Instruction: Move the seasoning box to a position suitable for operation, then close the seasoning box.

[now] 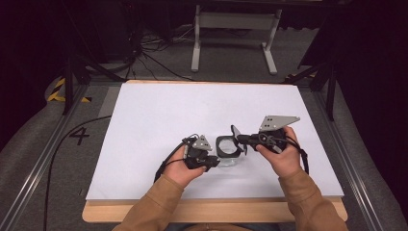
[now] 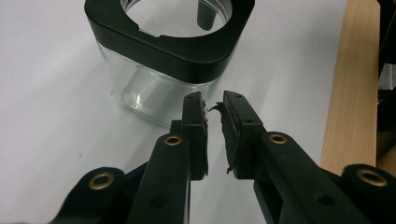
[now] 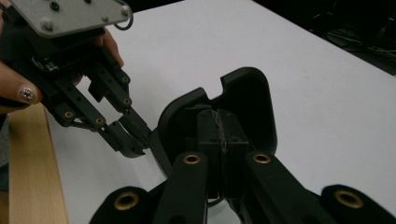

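White table (image 2: 56,130): right gripper (image 3: 223,128) pinches black lid (image 3: 247,100)

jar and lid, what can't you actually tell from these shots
- High view: jar body mostly hidden behind the left gripper; contents unreadable, too small.
- Left gripper view: jar top cut by the upper edge.
- Right gripper view: lid base hidden behind the right gripper.
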`<state>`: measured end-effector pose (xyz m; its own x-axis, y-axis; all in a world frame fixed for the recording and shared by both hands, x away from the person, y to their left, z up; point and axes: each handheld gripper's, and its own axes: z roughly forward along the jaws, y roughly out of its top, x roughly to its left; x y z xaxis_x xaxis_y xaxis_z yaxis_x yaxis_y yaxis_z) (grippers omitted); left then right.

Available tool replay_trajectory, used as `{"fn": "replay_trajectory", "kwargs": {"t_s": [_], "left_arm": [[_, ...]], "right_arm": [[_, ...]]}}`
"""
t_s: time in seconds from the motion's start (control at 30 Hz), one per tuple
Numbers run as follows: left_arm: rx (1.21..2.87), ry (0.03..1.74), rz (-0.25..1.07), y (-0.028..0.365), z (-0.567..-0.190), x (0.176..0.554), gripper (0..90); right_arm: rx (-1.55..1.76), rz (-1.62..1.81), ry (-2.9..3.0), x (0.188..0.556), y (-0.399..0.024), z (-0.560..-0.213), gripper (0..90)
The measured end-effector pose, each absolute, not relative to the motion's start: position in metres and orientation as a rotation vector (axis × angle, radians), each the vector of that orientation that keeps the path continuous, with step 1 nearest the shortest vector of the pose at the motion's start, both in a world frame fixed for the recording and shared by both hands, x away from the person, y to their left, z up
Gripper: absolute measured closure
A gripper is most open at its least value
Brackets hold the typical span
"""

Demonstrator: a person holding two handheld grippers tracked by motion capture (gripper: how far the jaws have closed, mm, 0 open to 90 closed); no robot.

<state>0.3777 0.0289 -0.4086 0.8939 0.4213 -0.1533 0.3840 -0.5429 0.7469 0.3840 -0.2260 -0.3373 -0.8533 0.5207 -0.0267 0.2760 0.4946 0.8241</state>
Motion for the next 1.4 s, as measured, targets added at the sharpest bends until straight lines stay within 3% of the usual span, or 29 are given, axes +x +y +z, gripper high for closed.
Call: {"fn": "replay_trajectory", "kwargs": {"t_s": [0.57,0.9,1.4], "left_arm": [[2.187,0.623,-0.057,0.039,-0.404,0.379,77.0],[2.113,0.690,0.089,0.078,-0.368,0.391,75.4],[2.039,0.774,0.124,0.111,-0.352,0.399,72.1]], "right_arm": [[0.676,1.224,2.575,0.390,-0.209,-0.363,90.0],[0.765,1.242,2.494,0.380,-0.242,-0.351,90.0],[0.821,1.080,2.700,0.385,-0.256,-0.370,90.0]]}}
